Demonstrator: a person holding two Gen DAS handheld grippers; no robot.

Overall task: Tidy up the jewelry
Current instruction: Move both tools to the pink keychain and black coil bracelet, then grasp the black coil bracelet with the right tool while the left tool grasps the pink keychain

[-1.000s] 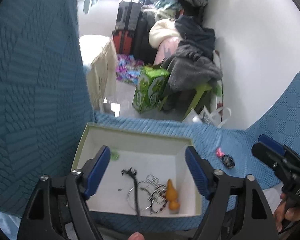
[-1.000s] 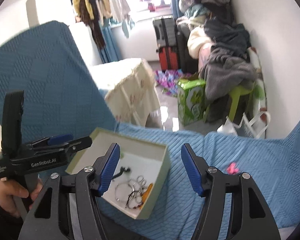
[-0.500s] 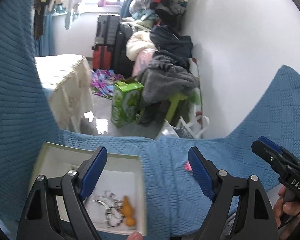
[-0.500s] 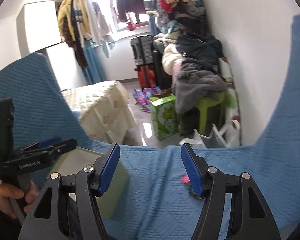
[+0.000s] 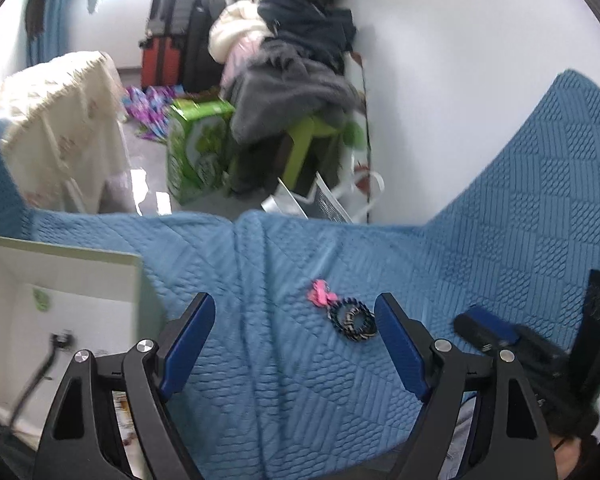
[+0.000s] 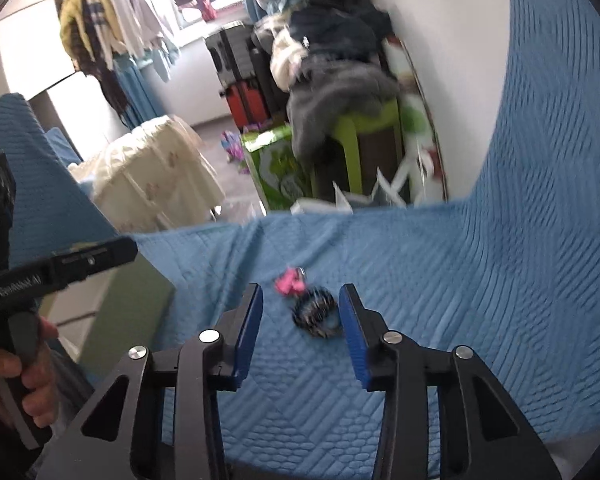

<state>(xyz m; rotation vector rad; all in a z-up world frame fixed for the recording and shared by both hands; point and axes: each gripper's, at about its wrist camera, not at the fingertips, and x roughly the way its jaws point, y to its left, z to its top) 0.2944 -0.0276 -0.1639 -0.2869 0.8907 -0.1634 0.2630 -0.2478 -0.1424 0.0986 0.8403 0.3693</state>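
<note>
Blue-padded, the right gripper (image 6: 300, 312) has swung from the box (image 5: 60, 280) to the black bracelet (image 6: 316, 314) mid-blanket near its far edge, jaws narrowing around it untouched, the left gripper (image 5: 296, 320) wide.

White lettering runs along the black body of the left gripper (image 6: 60, 270) in the right wrist view, blurred; it appears to read "GenRobot.AI". The green carton's (image 5: 198, 148) print is illegible.
</note>
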